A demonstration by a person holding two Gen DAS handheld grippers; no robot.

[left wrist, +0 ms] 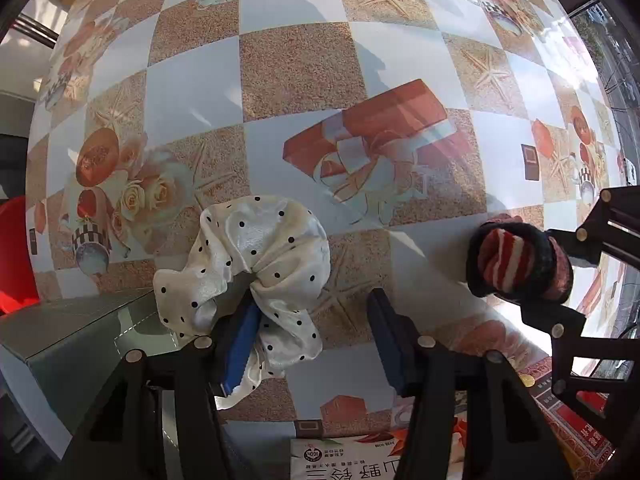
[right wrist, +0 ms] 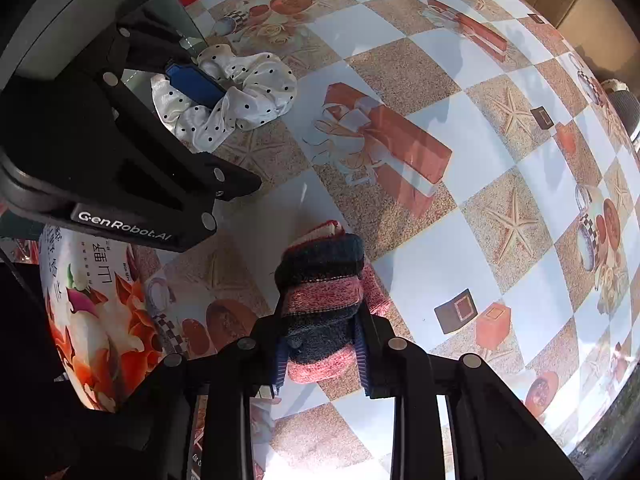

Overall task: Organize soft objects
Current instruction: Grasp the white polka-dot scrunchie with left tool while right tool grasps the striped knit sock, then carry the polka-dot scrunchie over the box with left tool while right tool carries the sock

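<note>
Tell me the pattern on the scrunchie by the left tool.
White satin with small black polka dots on the scrunchie; clearest in the left wrist view.

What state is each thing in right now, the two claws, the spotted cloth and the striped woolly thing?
Left gripper: open, one finger poked through the scrunchie's loop.
Right gripper: shut on the knitted roll.
Polka-dot scrunchie: crumpled, lying on the table, hooked on one left finger.
Knitted roll: rolled up, clamped between the right fingers.
Table: covered with a patterned cloth.
</note>
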